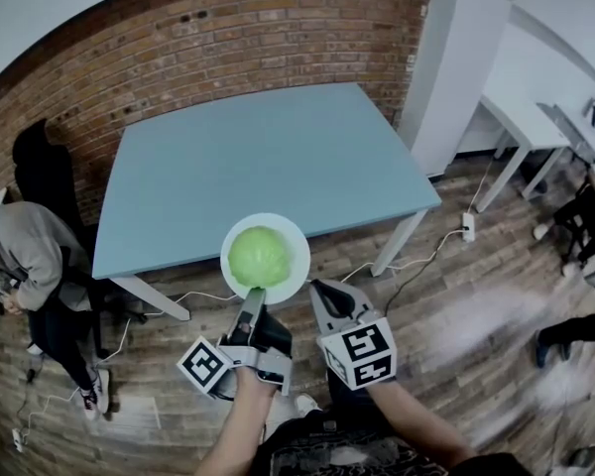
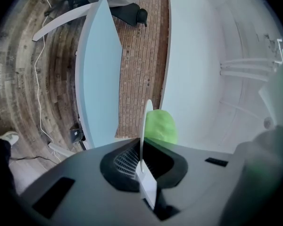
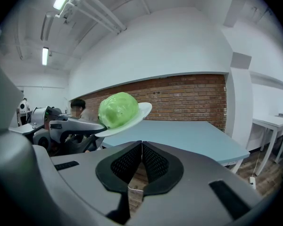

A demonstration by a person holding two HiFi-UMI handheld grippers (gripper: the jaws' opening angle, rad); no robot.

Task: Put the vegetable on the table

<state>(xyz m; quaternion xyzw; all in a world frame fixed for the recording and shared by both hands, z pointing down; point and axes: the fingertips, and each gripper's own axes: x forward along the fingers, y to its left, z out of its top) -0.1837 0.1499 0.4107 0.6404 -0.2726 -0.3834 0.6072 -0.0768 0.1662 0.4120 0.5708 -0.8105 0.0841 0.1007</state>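
Just at the surface's near edge, left tongs clamping plate rim, vegetable on plate, right tongs closed, empty

I have the whole blue table top open ahead. A person crowds its left end, and a white pillar stands by its far right corner.

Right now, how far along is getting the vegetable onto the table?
Done: left gripper shut on the round white plate, round green cabbage on it. In hand: plate held aloft at the near edge of the light-blue table. Left: setting it down. The right gripper is shut, empty.
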